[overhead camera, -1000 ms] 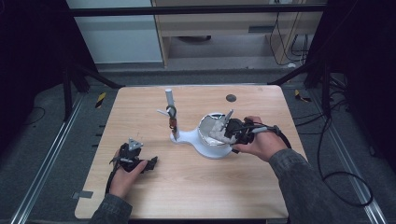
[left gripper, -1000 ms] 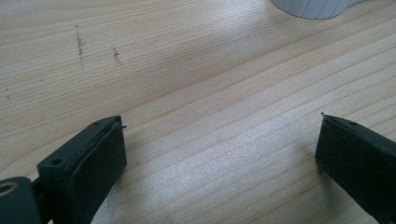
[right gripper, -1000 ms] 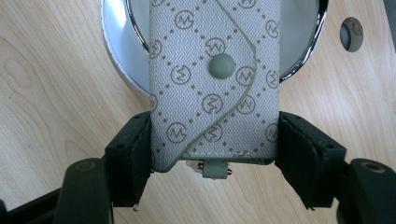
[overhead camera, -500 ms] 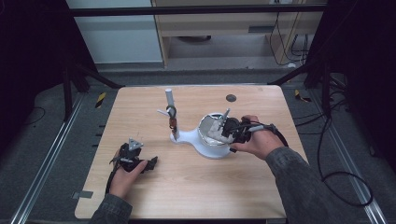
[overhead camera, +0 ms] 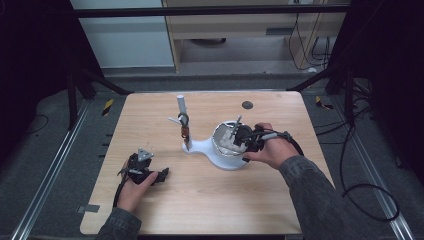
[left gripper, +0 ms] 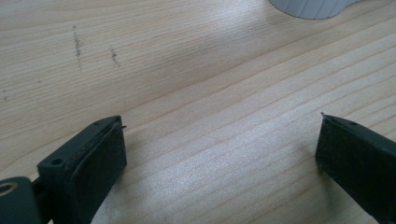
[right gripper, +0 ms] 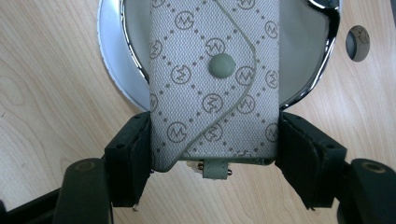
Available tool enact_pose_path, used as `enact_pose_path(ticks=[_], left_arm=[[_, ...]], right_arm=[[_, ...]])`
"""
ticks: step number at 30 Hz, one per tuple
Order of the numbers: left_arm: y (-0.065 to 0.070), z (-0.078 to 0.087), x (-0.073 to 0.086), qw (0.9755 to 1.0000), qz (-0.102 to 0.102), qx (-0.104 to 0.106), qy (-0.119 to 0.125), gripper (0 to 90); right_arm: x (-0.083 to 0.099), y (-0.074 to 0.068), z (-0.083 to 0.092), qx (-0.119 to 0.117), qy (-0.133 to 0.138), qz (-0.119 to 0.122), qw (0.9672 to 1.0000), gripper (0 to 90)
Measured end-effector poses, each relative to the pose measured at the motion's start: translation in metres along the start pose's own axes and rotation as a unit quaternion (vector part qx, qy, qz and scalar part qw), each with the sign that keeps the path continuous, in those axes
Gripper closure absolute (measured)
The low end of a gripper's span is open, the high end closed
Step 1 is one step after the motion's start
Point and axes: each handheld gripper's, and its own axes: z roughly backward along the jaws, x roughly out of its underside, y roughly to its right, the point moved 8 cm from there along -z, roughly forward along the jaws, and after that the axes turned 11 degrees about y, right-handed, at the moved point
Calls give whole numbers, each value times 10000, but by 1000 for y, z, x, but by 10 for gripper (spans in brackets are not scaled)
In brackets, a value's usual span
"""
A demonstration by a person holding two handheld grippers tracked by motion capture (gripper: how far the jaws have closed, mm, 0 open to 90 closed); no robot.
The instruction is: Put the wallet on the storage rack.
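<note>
in the high view, the left tongs [overhead camera: 161, 176] are resting low on the wooden worktop [overhead camera: 215, 200], well apart from the white stand [overhead camera: 205, 147] with its upright post. the right tongs [overhead camera: 239, 138] are reaching over the stand's chrome-rimmed bowl [overhead camera: 220, 145].

in the left gripper view, the left tongs [left gripper: 219, 158] are standing wide apart over bare worktop.

in the right gripper view, the right tongs [right gripper: 215, 144] are clamping a grey patterned pouch [right gripper: 215, 79], which is lying across the bowl.
</note>
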Motion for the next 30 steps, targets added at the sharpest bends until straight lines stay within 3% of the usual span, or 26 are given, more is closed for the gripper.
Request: enact_pose_path(ticks=[30], left_arm=[[0, 0, 0, 10000, -33, 19, -16, 10]], right_arm=[[-6, 6, -12, 18, -61, -40, 10000, 309]])
